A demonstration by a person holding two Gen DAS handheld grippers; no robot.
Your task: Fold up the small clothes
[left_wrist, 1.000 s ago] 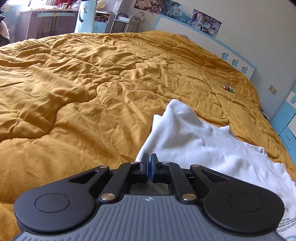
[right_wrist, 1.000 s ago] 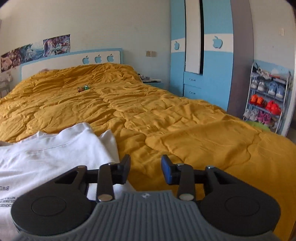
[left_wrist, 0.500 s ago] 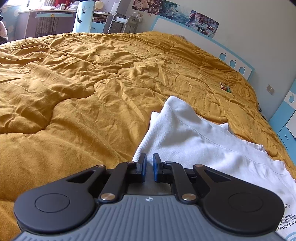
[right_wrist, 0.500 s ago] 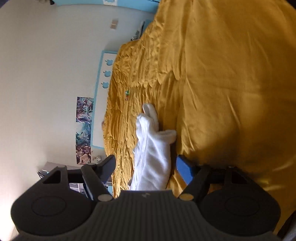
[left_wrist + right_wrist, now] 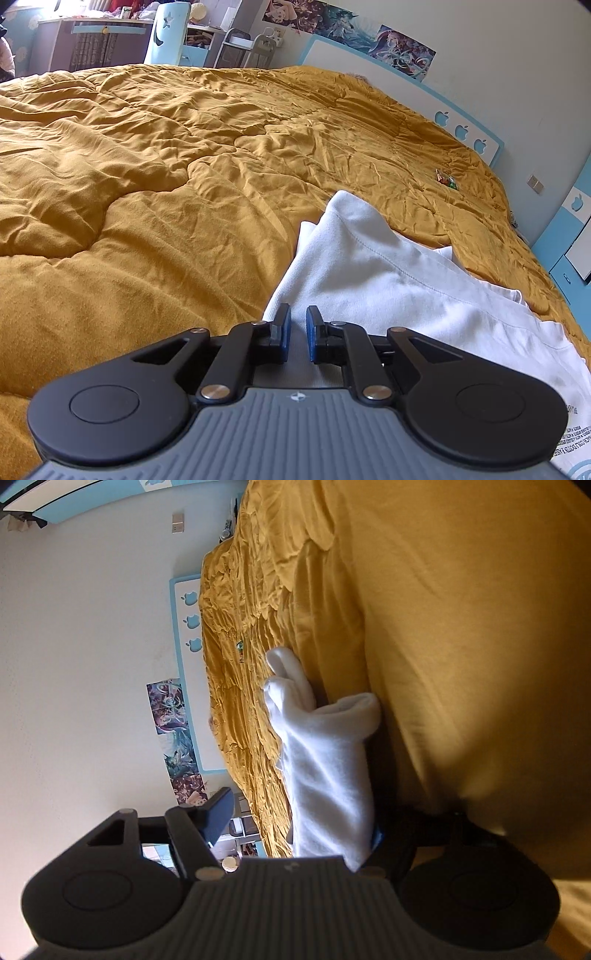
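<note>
A white T-shirt (image 5: 388, 280) lies on the mustard-yellow quilt (image 5: 166, 166), its near left edge folded over. My left gripper (image 5: 296, 334) hovers at that edge with a narrow gap between its blue pads; no cloth is pinched. In the right wrist view the camera is rolled sideways. My right gripper (image 5: 299, 821) is wide open, and the shirt's edge (image 5: 325, 760) runs between its fingers. Its right finger is mostly hidden behind the cloth.
A small green and red object (image 5: 446, 180) lies on the quilt near the white and blue headboard (image 5: 461, 125). A desk and a chair (image 5: 166, 37) stand beyond the bed's far side. Blue wardrobe fronts (image 5: 576, 236) are at the right.
My left gripper has opened slightly and let go of the shirt's edge. My right gripper has rolled sideways and come in around the shirt's right edge, opening wider.
</note>
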